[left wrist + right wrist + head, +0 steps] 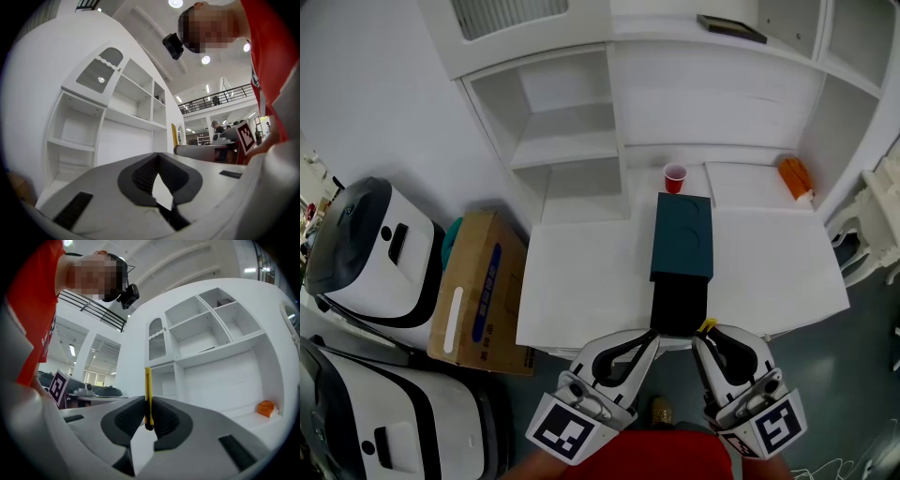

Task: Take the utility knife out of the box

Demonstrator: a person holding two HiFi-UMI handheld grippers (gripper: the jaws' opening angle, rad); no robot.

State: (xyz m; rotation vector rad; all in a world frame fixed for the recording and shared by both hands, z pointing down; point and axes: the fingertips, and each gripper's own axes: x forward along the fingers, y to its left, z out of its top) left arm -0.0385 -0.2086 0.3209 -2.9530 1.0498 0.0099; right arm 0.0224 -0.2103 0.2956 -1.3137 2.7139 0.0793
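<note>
Utility knife (148,394): clamped between the jaws of my right gripper (148,418), both pads pressing its flat sides. Its long axis runs across the jaws, standing upright in the right gripper view. Most of the body projects above the pads, and the lower end sits about level with their bottom edge. It is a slim yellow body with a darker strip at the gripped end. I can make out no exposed blade.

My left gripper (158,171) has its jaws closed together with nothing between them. It sits beside the right one, so the right hand is the one on the task's thing.

Box (682,234): a dark teal sleeve lying on the white table (581,281), straight ahead of both jaws. Its black inner tray (679,302) is slid out toward me, ending just in front of the jaw tips. In the head view a yellow end shows at the tray's near right corner, beside the right jaws. I judge the knife essentially clear of the tray, and the next move should carry it away from that corner.
</note>
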